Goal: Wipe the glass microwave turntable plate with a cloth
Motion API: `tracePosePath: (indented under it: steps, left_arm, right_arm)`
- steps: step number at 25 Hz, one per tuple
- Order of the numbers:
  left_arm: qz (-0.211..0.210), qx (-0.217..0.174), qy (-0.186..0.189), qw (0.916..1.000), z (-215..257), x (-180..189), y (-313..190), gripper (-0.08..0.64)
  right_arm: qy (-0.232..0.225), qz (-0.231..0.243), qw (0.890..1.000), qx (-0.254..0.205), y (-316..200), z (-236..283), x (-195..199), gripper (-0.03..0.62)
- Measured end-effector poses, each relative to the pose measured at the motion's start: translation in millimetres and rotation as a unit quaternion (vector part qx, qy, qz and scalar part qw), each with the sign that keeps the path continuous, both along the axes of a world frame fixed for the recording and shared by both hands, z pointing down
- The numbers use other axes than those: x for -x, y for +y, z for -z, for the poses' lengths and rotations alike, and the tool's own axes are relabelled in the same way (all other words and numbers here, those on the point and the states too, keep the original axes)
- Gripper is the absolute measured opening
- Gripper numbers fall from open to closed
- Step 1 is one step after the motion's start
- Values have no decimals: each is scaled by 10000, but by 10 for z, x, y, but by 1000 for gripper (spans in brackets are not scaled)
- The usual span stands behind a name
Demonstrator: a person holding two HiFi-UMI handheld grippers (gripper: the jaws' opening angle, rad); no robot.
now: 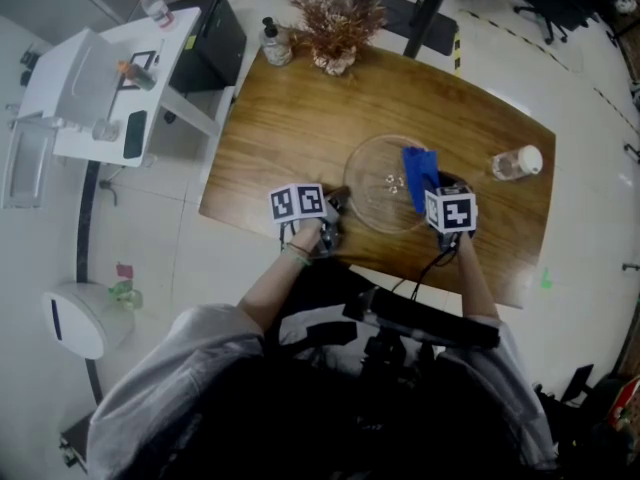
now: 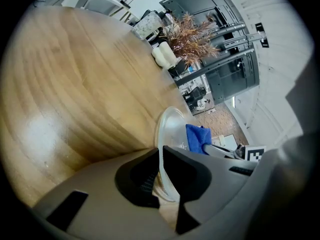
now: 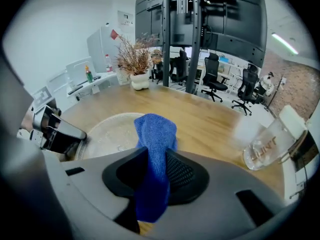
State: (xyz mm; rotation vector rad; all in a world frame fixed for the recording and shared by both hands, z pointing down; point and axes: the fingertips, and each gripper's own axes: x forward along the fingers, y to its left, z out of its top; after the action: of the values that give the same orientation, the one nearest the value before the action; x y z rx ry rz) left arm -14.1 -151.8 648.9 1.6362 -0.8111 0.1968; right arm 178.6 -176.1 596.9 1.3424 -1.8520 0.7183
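**Glass, cloth, wood, plastic**

The round clear glass plate [image 1: 385, 183] is smooth and glossy. The blue cloth [image 3: 156, 131] has a soft, matt, finely woven nap. The brown wooden worktop [image 1: 290, 118] shows grain under a satin sheen. The left claw [image 2: 161, 154] and right claw [image 3: 156, 156] are matt grey plastic.

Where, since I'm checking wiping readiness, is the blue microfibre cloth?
Head view: the blue microfibre cloth is pinched in the right gripper, over the round glass plate's right side.

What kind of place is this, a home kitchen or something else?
Probably an office or lab: black office chairs stand beyond the wooden table, a large dark rack rises near them, and a white side desk holds small items.
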Motion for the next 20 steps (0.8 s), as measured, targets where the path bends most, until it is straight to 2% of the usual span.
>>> tracePosePath:
  steps: [5,8,11,15,20]
  left_arm:
    - [15,19,-31,10000,-5,10,-4,20]
    - [19,53,-30,10000,-6,1,-1,20]
    - [21,53,-28,10000,0,5,-1,20]
    - [13,39,-22,10000,-5,-3,-6,20]
    - [-3,67,27,10000,-14,5,-11,20]
  right_arm:
    - [-507,383,9977,-252,234,193,693,120]
    - [-956,673,9931,-131,463,219,1135,120]
    - [-1016,960,9902,44,642,101,1406,120]
    - [-900,1073,9901,118,678,-61,1433,120]
    - [-662,952,9932,75,581,-81,1167,121]
